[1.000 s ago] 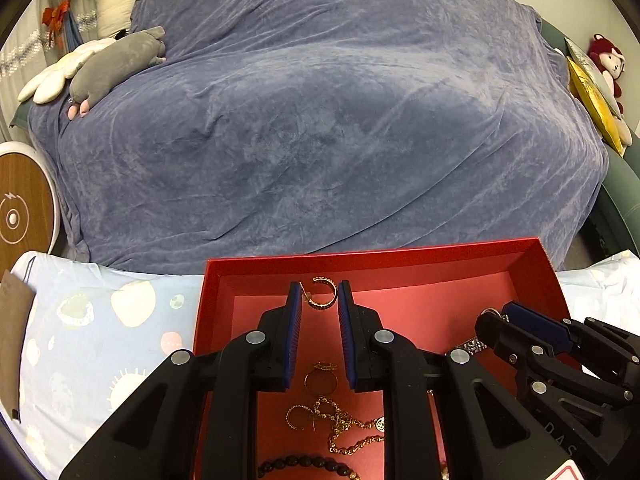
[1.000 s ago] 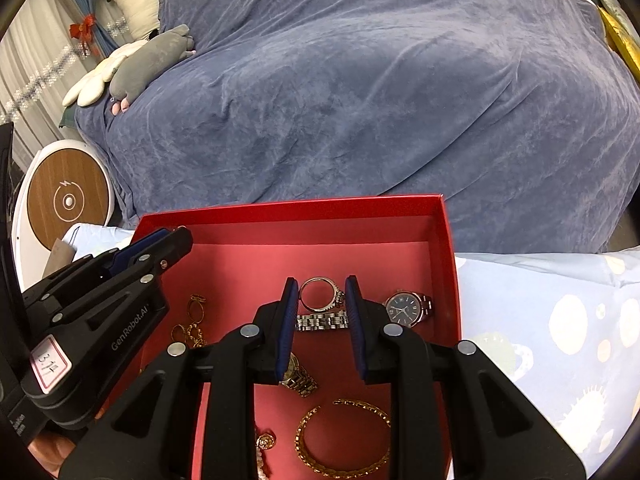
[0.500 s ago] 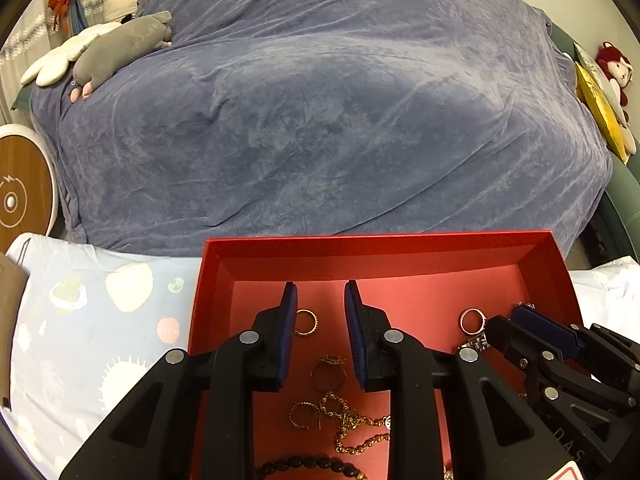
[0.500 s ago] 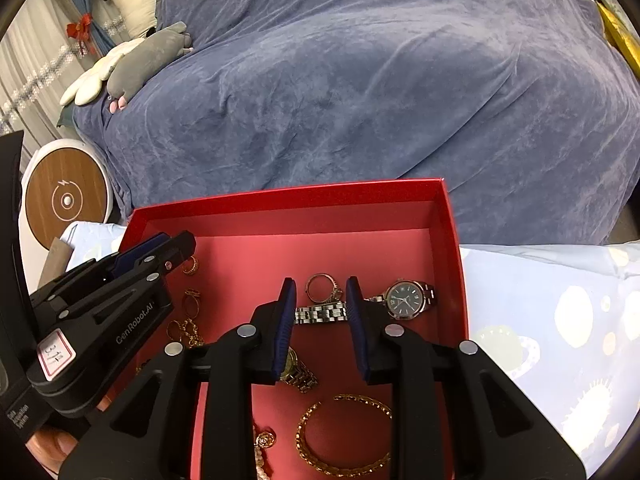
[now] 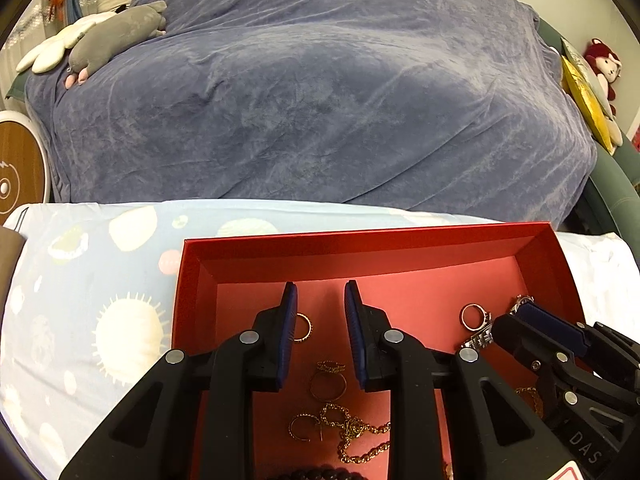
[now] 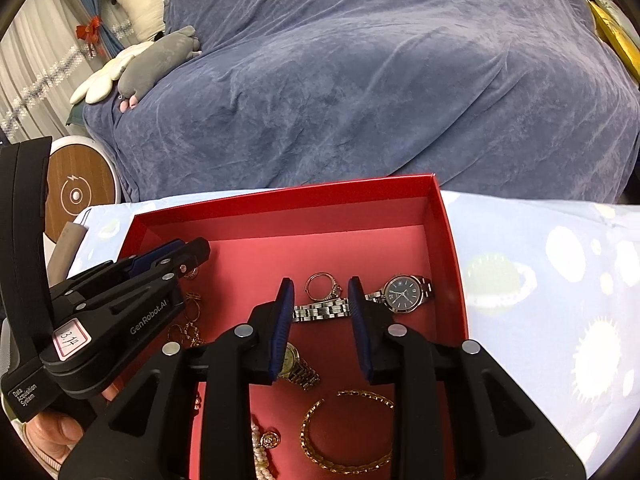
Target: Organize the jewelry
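While both tools hang over the shallow red cardboard tray (image 6: 444,216), nothing is gripped. The left gripper (image 5: 320,300) is parted and empty, its jaws having just been opening; the small gold hoop earring (image 5: 302,326) lies on the tray floor just beside its left pad. The right gripper (image 6: 320,292) is parted too. The silver link-band watch (image 6: 404,294) lies crosswise beyond it, band spanning the gap, dial to the right.

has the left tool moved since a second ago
Yes. The left tool has pulled back from the red box's far wall; its tips were nearer it before.
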`<state>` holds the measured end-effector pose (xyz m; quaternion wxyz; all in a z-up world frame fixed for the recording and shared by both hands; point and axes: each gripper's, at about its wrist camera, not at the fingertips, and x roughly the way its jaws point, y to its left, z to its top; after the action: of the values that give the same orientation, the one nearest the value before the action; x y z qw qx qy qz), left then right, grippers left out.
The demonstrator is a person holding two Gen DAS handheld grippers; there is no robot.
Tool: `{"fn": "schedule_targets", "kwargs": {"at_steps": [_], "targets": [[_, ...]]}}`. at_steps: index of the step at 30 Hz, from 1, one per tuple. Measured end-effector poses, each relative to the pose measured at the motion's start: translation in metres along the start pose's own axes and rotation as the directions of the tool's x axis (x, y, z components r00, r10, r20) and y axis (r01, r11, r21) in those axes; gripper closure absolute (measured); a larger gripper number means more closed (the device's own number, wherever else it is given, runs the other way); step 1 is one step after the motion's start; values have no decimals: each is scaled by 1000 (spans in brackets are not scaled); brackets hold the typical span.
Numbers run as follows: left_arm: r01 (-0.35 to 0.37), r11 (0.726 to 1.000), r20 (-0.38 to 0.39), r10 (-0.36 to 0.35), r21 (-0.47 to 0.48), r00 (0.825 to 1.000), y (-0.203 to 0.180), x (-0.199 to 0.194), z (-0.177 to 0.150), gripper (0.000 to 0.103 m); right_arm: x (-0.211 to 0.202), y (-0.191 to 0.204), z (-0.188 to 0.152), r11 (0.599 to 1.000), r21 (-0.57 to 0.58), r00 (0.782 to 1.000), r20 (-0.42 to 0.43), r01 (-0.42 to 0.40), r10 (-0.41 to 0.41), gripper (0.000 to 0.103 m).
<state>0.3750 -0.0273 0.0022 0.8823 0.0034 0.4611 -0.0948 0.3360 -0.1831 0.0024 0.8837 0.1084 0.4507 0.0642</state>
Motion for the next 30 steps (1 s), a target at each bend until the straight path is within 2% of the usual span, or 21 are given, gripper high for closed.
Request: {"fn": "schedule_targets", "kwargs": {"at_steps": [3, 7, 10, 11, 13, 16, 18, 23, 26, 30], "targets": [[24, 1000, 10, -24, 20, 1000, -3, -7, -8, 80, -9, -3, -14, 999, 34, 1000, 5, -3, 3, 76], [16, 999, 10, -17, 52, 1000, -11, -12, -17, 80, -19, -2, -25, 999, 52, 1000, 20, 17, -18, 76], [7, 999, 14, -8, 50, 1000, -13, -20, -19, 80, -29, 0, -28, 998, 47, 999, 32, 36, -38, 70], [10, 999, 17, -11, 45, 1000, -12, -25, -20, 78, -37, 2, -29, 998, 39, 998, 45, 40, -42, 67], [11, 999, 30, -12, 37, 999, -11, -40, -23, 62, -52, 6, -30, 998, 5, 996, 66, 58, -58, 67], [-24, 998, 73, 19, 63, 997, -16, -69, -30, 61, -75, 14, -38, 993, -57, 990, 99, 103, -97, 67], [-60, 994, 88, 52, 88, 995, -21, -88, -40, 61, -89, 17, -49, 990, -85, 990, 99, 108, -100, 67], [-60, 995, 56, 56, 74, 997, -20, -123, -70, 61, -120, 15, -86, 990, -107, 994, 68, 87, -80, 67], [-94, 993, 58, 90, 76, 994, -22, -143, -94, 61, -134, 14, -106, 993, -101, 997, 40, 68, -64, 66], [-106, 993, 52, 103, 55, 993, -25, -163, -123, 57, -153, 14, -131, 995, -90, 998, 32, 48, -45, 66]]}}
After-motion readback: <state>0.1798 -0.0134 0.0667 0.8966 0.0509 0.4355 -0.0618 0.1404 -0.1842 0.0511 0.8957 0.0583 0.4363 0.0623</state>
